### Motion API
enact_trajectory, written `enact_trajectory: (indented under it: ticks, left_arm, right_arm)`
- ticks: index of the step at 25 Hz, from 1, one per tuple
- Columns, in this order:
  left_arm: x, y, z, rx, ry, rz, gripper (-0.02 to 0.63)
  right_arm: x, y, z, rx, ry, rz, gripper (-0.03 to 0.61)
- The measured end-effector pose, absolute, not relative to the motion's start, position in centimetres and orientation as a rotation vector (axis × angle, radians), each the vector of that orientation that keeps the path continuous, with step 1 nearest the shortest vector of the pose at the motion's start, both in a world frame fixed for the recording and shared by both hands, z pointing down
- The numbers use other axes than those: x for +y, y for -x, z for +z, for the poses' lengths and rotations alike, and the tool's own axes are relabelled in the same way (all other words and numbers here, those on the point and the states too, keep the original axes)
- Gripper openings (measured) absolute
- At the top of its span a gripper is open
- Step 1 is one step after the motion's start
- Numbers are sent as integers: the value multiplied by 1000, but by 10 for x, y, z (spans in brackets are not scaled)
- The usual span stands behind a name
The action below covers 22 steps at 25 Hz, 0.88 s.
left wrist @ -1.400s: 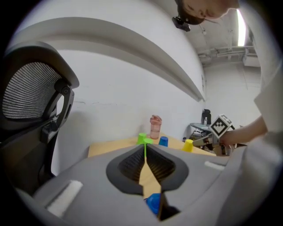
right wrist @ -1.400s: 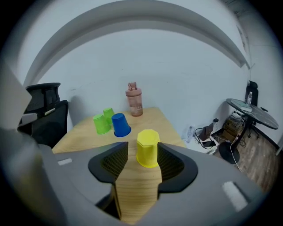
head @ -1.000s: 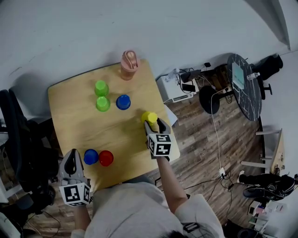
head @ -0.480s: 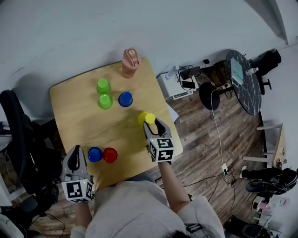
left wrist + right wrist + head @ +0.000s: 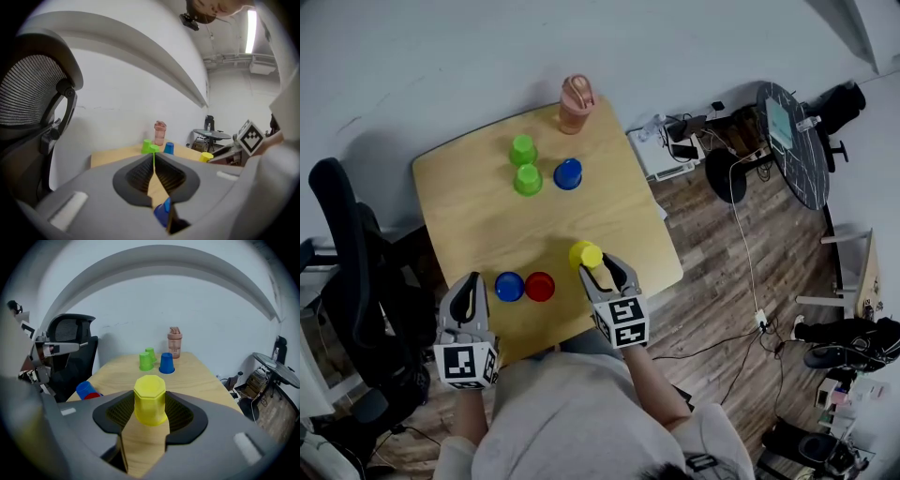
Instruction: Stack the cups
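My right gripper (image 5: 598,265) is shut on an upturned yellow cup (image 5: 585,254), pads against both its sides; its jaws have just been closing a little onto it. The right gripper view shows that yellow cup (image 5: 150,397) between the fingers. Just left of it, a red cup (image 5: 540,286) and a blue cup (image 5: 509,286) stand side by side near the table's front edge. Two green cups (image 5: 525,164) and another blue cup (image 5: 568,173) stand at the back. My left gripper (image 5: 469,281) is shut and empty, at the table's front left corner beside the near blue cup (image 5: 163,213).
A pink bottle (image 5: 577,103) stands at the back edge of the wooden table (image 5: 469,216). A black office chair (image 5: 356,281) is close on the left. To the right, on the floor, are a round black table (image 5: 787,155) and cables.
My right gripper has carried the yellow cup from the table's right side toward the front, nearer the red cup. The left gripper has stayed beside the front left corner.
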<state>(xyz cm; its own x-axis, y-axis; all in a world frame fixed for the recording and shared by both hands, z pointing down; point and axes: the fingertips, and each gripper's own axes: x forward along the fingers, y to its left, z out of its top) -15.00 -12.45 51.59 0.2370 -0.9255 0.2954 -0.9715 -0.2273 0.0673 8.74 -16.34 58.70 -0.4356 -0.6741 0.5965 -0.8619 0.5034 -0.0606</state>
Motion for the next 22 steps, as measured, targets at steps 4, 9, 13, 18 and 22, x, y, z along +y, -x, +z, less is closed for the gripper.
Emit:
enact_trajectory:
  ticks: [4, 9, 13, 18, 22]
  left_arm:
    - [-117, 150, 517, -1736, -2317, 289, 58]
    - [-106, 147, 519, -1691, -2359, 305, 58]
    - [-96, 149, 524, -1666, -2366, 320, 58]
    - [-85, 156, 525, -1663, -2362, 338, 58]
    - [-80, 162, 527, -1667, -2355, 342, 58]
  right_arm:
    - [-133, -78, 596, -2221, -1254, 518, 205]
    - [-109, -74, 603, -2197, -1271, 528, 206]
    - [-94, -68, 612, -2182, -1264, 539, 206]
    - [-90, -60, 615, -2181, -1271, 496, 206]
    - [-80, -58, 629, -2157, -1246, 538, 206]
